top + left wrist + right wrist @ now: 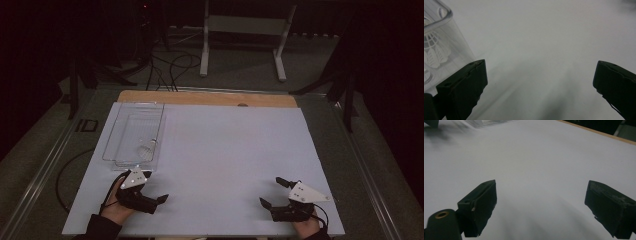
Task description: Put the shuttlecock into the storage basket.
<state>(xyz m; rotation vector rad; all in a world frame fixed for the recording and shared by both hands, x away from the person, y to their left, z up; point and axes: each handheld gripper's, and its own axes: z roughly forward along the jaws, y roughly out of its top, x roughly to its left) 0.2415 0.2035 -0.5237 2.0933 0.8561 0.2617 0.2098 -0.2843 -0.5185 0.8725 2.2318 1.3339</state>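
Both grippers (154, 191) (274, 191) wide apart, beside clear bin (134, 134)

I'm working in a dim lab or studio: black cables (170, 70) trail across grey floor, beside a white metal stand (243, 37).

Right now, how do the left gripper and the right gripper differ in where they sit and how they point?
The left gripper sits just below the clear plastic tray, which holds a shuttlecock; the right gripper rests over bare white board, far from the tray. In the high view, the left gripper's jaws point rightward, while the right gripper's point left and away from the person. Both are open, hold nothing, and sit near the board's near edge.
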